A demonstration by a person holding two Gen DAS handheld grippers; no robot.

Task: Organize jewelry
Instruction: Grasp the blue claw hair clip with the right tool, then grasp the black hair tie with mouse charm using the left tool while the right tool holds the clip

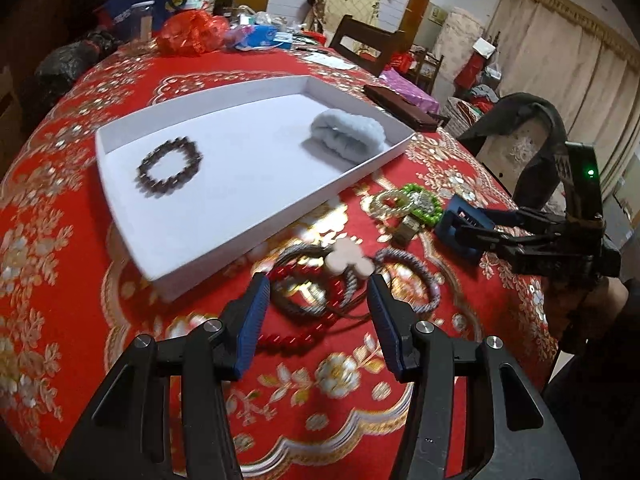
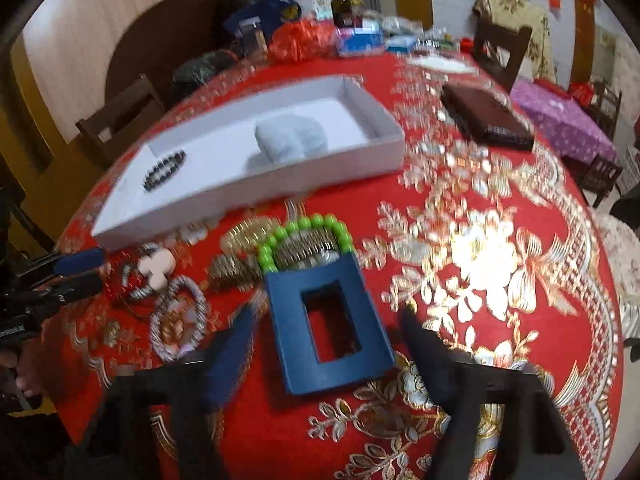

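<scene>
A white tray [image 1: 132, 216] lies on the red-and-gold tabletop [image 1: 60, 280], toward its far side. Inside it, a dark beaded bracelet [image 1: 169, 168] rests near the tray's left end and a pale blue fluffy scrunchie [image 1: 347, 136] near its right end. Just outside the tray's near edge, loose jewelry is heaped on the cloth: a red bead bracelet [image 1: 288, 340], a grey braided bracelet [image 1: 416, 280] and a green bead bracelet [image 2: 304, 236] touching gold pieces.

The left gripper [image 1: 318, 300] hovers over the red and grey bracelets, its blue pads apart with nothing pressed between them. The right gripper [image 2: 328, 320] sits just beside the green beads; its jaws stand apart, and a blue rectangular frame [image 2: 328, 320] shows between them, though blur hides whether they touch it.
</scene>
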